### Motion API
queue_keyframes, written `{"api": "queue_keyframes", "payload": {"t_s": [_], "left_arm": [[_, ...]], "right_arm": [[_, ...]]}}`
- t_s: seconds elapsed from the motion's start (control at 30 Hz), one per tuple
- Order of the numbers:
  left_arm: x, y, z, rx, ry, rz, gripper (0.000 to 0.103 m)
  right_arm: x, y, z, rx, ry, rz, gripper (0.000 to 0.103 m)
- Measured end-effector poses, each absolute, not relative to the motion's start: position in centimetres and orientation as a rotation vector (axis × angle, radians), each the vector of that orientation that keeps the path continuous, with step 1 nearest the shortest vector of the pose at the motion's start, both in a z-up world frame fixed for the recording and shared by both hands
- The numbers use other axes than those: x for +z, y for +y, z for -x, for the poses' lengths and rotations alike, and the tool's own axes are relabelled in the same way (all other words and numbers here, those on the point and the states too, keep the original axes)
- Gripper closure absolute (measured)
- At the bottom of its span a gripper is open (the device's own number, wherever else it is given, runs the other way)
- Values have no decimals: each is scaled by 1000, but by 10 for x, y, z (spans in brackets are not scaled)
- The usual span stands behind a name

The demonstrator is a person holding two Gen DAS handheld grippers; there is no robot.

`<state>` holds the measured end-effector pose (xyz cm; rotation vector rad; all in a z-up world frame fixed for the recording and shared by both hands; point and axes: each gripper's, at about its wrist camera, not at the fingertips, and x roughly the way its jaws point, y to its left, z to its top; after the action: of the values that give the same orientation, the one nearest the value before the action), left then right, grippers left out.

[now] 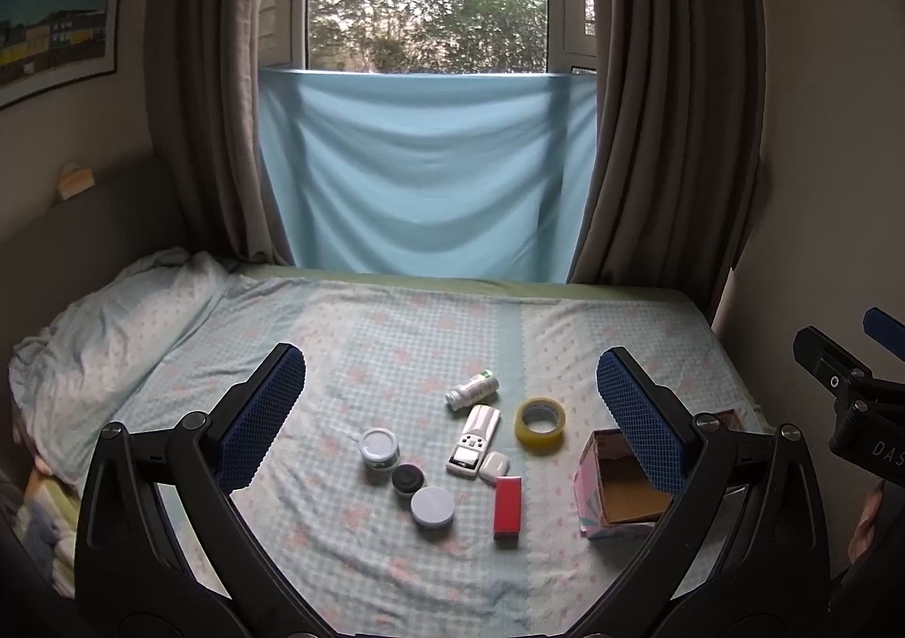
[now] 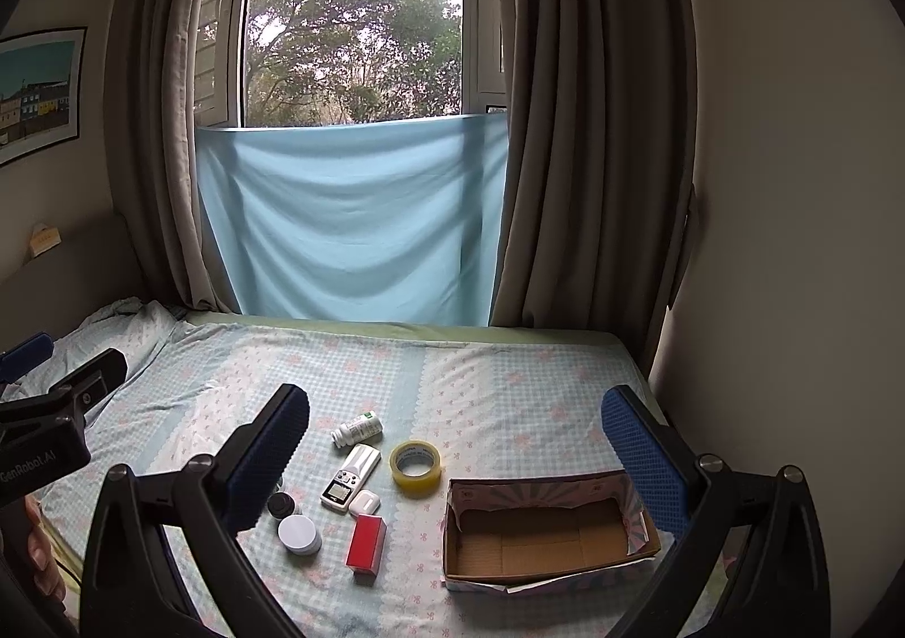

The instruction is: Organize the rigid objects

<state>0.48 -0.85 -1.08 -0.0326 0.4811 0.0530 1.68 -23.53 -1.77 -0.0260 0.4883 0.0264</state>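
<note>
Several small items lie on the bed sheet [image 1: 350, 332]: a white bottle [image 1: 471, 390], a white remote [image 1: 474, 439], a yellow tape roll [image 1: 540, 423], a white earbud case [image 1: 494, 467], a red box [image 1: 507, 505], a jar with a white lid [image 1: 379, 449], a small black jar [image 1: 407, 479] and a round grey tin [image 1: 432, 507]. An open, empty cardboard box [image 2: 546, 533] stands to their right. My left gripper [image 1: 451, 406] is open, above and before the items. My right gripper [image 2: 455, 448] is open, over the tape roll [image 2: 416, 467] and box.
A crumpled pillow [image 1: 107, 344] lies at the bed's left end. A blue cloth [image 1: 424, 174] and brown curtains [image 1: 667, 129] hang behind the bed. A wall [image 2: 792, 242] runs close along the right side.
</note>
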Motion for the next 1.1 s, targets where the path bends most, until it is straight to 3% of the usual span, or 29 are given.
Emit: {"api": "queue_keyframes", "payload": {"t_s": [0.27,0.57,1.1], "left_arm": [[-42,-2,-18,146,556,60,0],[-119,33,-62,255,759,133,0],[-294,97,-219,345,1050,222,0]], "right_arm": [[-42,-251,-39,97,549,15,0],[-107,-255,-101,202,692,38,0],[-270,-200,-291,287,1064,103,0]]}}
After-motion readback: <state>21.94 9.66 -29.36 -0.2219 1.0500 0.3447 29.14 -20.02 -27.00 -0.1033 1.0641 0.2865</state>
